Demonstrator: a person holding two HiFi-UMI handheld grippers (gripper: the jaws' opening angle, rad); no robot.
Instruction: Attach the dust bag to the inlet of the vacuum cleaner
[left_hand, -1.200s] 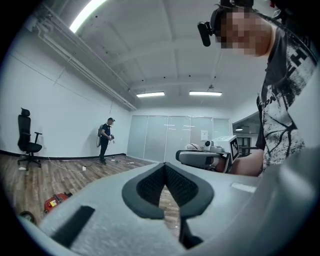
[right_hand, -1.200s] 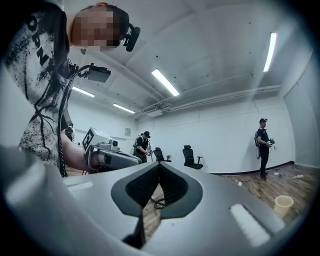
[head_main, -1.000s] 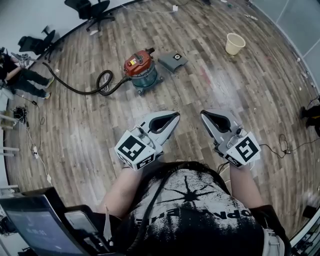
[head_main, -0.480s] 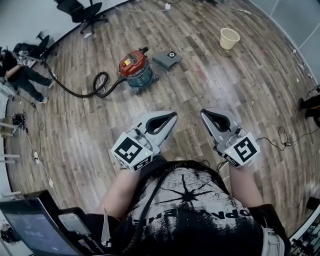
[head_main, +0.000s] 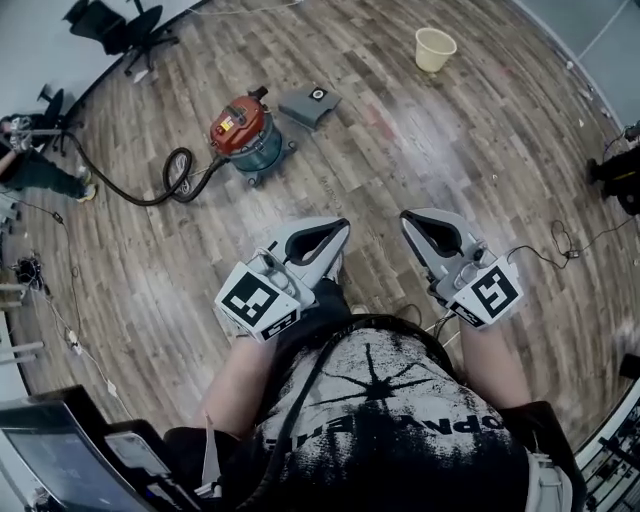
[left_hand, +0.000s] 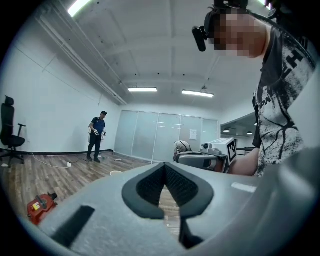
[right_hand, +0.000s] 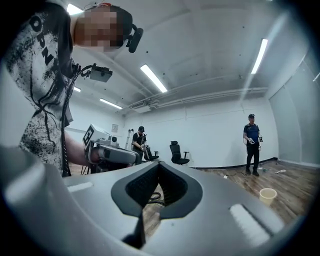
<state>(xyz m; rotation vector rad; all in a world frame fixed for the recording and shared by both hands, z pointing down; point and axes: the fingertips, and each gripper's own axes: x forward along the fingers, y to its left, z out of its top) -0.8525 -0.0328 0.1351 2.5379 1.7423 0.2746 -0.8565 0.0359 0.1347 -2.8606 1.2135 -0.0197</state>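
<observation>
While the left gripper and right gripper hang empty, jaws pressed together, the dust bag lies well apart at eleven o'clock.

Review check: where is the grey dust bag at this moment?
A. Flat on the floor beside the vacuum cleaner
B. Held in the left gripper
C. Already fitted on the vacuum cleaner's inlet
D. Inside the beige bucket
A: the dust bag lies flat beside the vacuum cleaner, well away from the left gripper and the right gripper, which are both shut on nothing.
</observation>
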